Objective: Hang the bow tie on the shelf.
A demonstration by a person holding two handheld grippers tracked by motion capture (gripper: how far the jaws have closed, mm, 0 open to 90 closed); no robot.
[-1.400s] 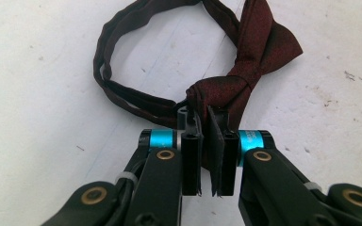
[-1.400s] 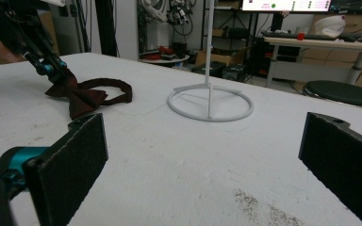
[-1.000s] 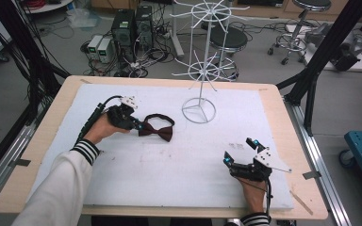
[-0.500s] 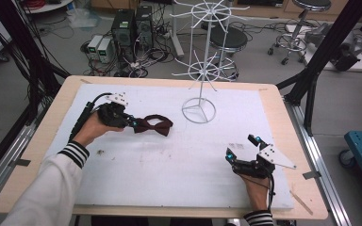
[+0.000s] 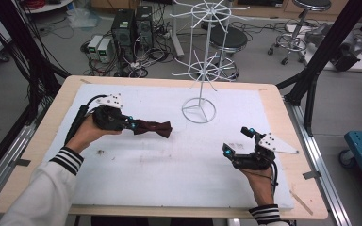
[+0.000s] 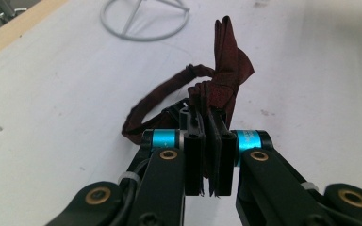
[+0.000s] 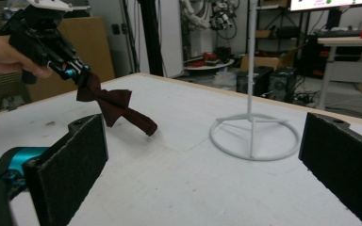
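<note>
A dark red bow tie (image 5: 153,127) hangs from my left gripper (image 5: 131,124), which is shut on one end of it at the left of the white mat. In the left gripper view the jaws pinch the fabric of the bow tie (image 6: 226,80), and its strap loops off to the left. From the right gripper view, the left gripper (image 7: 78,71) holds the bow tie (image 7: 115,106) up with its far end touching the mat. My right gripper (image 5: 237,141) rests open near the front right, with nothing between its pads (image 7: 68,174).
A white wire display stand (image 5: 199,110) stands on its ring base at the back middle of the mat, with hooked arms higher up. Its base ring (image 7: 254,132) lies ahead of the right gripper. The wooden table edge (image 5: 283,113) frames the mat.
The left gripper has drawn slightly left and risen with the bow tie, so the tie now hangs stretched from it. The right gripper has barely moved.
</note>
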